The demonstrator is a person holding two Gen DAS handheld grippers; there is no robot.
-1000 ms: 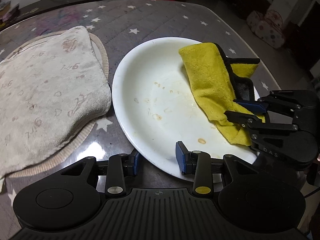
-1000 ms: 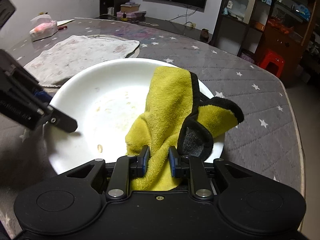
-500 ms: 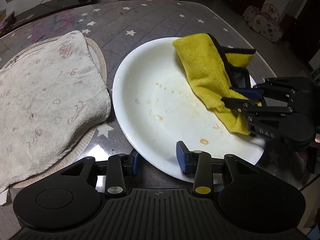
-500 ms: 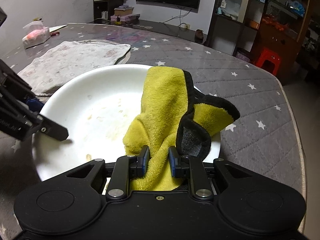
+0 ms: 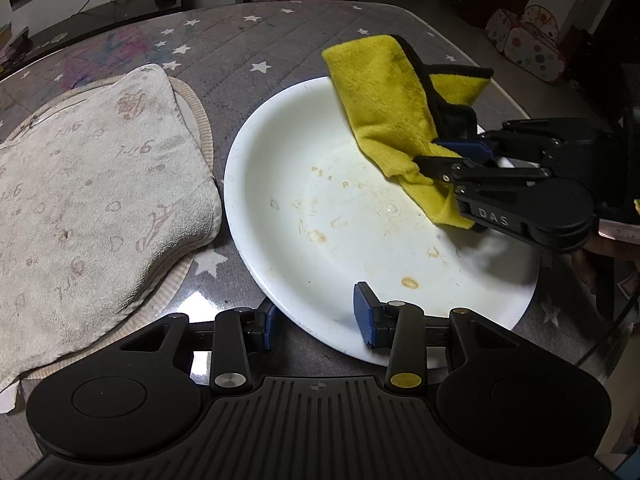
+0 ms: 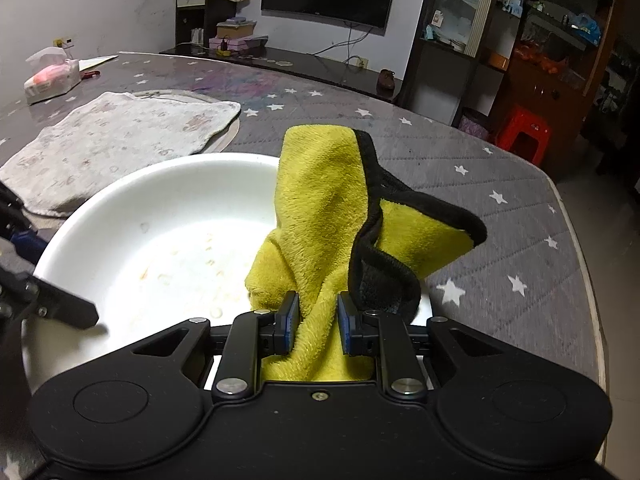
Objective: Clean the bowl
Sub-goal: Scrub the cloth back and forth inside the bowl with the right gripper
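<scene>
Resting on star-print table (image 5: 280,40): white bowl (image 5: 280,184), just right of pale towel (image 5: 92,184) spread flat on left. Bowl floor dotted with orange-brown stains (image 5: 409,282), unwiped. Left gripper (image 5: 316,322) straddles near rim, one pad inside, one outside, clamped to pin bowl so it won't slide under wiping. Right gripper (image 6: 318,322) pinched on bunched yellow cloth (image 6: 324,200); cloth's free end stands above bowl's far-right side, partly over rim. Judgement: wiping stroke under way, stains remain.
</scene>
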